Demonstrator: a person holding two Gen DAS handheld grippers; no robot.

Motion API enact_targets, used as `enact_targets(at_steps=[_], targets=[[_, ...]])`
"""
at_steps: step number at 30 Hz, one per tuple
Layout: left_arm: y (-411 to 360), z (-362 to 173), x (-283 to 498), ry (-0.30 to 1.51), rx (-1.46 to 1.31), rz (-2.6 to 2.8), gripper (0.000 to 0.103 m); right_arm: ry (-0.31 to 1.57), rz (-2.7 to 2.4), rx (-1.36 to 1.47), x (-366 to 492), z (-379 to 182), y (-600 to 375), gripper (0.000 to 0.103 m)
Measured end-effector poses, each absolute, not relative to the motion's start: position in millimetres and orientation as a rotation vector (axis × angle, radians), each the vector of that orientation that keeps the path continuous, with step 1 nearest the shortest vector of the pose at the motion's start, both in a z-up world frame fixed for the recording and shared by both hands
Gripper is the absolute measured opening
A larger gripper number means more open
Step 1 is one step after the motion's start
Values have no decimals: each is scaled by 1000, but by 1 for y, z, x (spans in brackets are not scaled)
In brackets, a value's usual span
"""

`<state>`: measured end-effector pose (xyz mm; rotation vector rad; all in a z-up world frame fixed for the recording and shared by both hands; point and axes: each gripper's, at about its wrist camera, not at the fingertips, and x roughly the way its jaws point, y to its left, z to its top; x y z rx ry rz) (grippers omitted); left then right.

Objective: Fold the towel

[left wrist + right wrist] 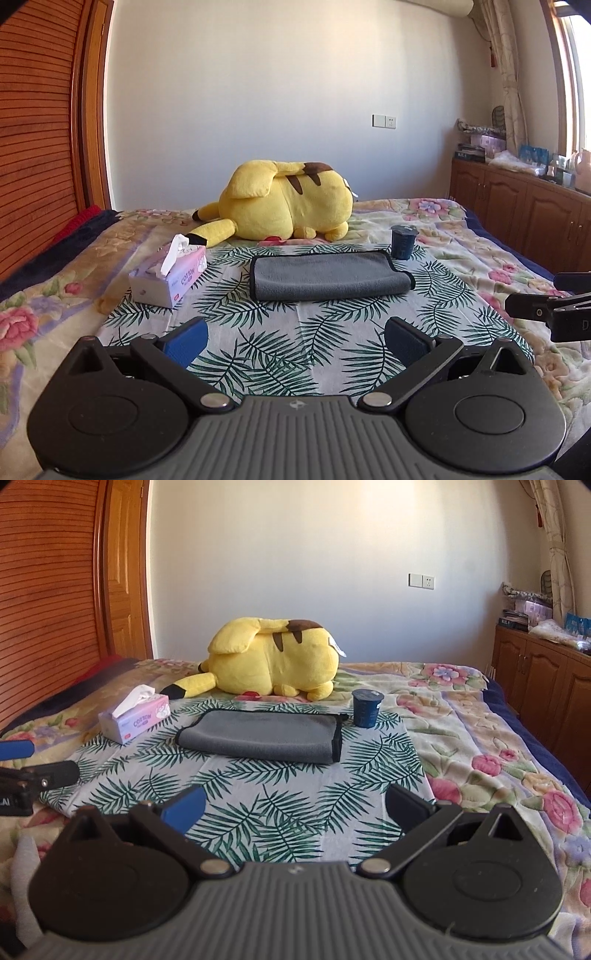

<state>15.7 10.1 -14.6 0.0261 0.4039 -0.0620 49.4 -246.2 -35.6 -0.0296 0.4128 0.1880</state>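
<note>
Towel (325,277) lies ahead of both my tongs on the palm-leaf cloth (288,354), grey with a black hem, folded over on itself with the rounded fold toward me; it sits well apart from either set of fingers, untouched; from my right tongs' camera the same towel (262,738) is ahead and slightly to the left, its black-bound ends stacked on its right side.

My left gripper (295,341) is released, jaws spread wide with nothing between them, only leaf-print cloth showing in the gap; its blue pads (188,341) hover over the near part of the cloth; my right gripper (295,810) is likewise released and holds nothing, fingers (184,808) splayed above the same cloth (280,812).

Each tong shows at the edge of the other's view: the right one's black finger intrudes on the right of my left camera, the left one's on the left of my right camera, so they sit side by side.

Beyond the towel, a yellow plush toy (288,201) lies on its side on the floral bedspread (480,236); left of the towel stands a tissue box (168,275) with a tissue poking up; just past the towel's far right corner stands a dark cup (403,242) with a foil lid, near the towel, though I cannot tell whether it touches.
</note>
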Motion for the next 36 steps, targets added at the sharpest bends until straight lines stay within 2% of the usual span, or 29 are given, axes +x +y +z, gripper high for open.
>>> enact_targets(at_steps=[14, 36], targets=[[11, -8, 7, 342, 13, -68, 87, 300, 164, -31, 39, -28, -249, 103], [11, -9, 7, 345, 28, -66, 87, 289, 152, -18, 37, -28, -253, 103]])
